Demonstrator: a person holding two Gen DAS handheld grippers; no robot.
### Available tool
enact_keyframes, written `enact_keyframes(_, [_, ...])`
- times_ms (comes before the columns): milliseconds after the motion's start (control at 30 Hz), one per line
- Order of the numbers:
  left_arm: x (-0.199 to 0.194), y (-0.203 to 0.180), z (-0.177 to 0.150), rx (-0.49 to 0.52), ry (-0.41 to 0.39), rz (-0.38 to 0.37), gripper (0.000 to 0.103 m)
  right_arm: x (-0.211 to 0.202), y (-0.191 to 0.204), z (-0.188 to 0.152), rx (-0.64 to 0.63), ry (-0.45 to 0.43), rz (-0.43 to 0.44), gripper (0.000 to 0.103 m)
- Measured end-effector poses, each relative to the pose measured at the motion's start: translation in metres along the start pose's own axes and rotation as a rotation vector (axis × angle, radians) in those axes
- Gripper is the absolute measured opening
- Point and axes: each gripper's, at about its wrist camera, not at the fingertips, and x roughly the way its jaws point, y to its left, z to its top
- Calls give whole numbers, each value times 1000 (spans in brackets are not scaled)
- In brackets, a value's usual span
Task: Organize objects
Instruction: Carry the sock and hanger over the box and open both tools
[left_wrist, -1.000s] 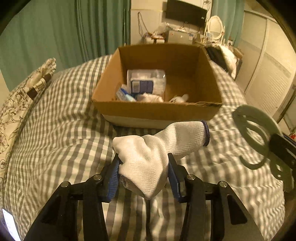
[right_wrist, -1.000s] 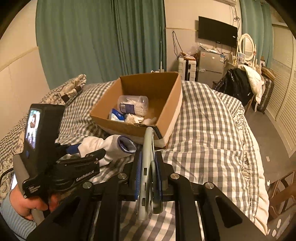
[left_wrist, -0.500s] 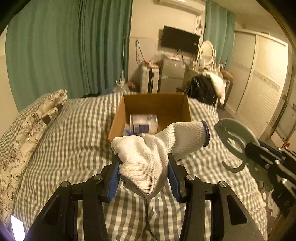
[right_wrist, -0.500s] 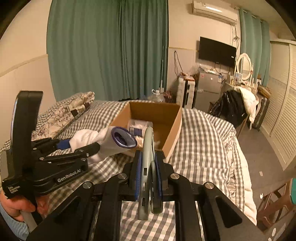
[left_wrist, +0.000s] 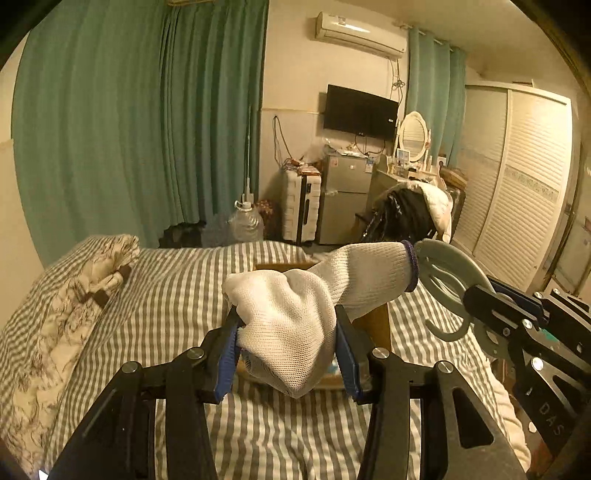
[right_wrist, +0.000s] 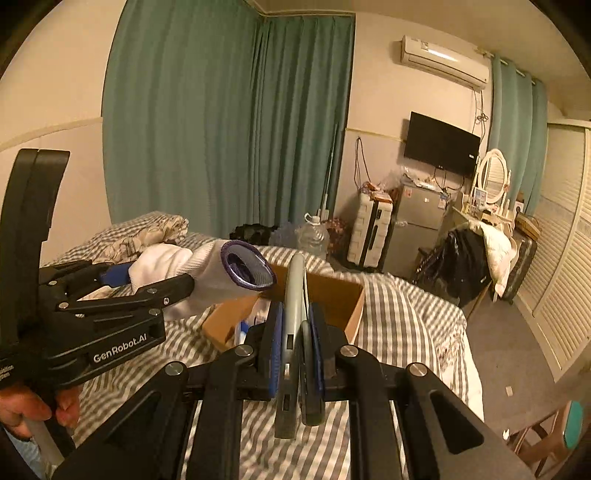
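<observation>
Above the checked bed (left_wrist: 177, 295), left gripper (left_wrist: 288, 343) jaws clamp a white glove (left_wrist: 295, 325); right gripper (right_wrist: 295, 350) jaws pinch a grey hanger (left_wrist: 447, 280). Cardboard box (right_wrist: 332, 299) sits below. Risk: floppy glove cuff snags hanger or box rim on release.

a white knit glove (left_wrist: 295, 325) with a dark blue cuff is bunched up and held in the air above an open cardboard box (right_wrist: 332, 295) on the checked bed; a flat grey plastic hook piece (left_wrist: 447, 273) stands on edge beside the cuff
</observation>
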Motion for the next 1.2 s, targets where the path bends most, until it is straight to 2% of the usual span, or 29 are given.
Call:
enact_keyframes(233, [42, -2, 26, 17, 9, 16, 47, 46, -14, 33, 15, -4, 3, 13])
enact_keyframes(467, [100, -3, 38, 32, 48, 32, 47, 102, -29, 47, 54, 18, 16, 13])
enact_keyframes(667, [149, 3, 45, -9, 74, 19, 47, 148, -44, 64, 137, 21, 38, 13])
enact_keyframes(800, [178, 5, 28, -16, 107, 37, 47, 171, -45, 54, 150, 36, 29, 13])
enact_keyframes(967, [213, 0, 1, 38, 180, 60, 47, 212, -45, 18, 145, 130, 14, 13])
enact_keyframes(1067, [225, -6, -7, 85, 197, 86, 47, 230, -45, 5, 131, 173, 6, 13])
enact_keyframes(1200, [227, -7, -11, 97, 196, 76, 47, 240, -45, -1, 114, 191, -3, 13])
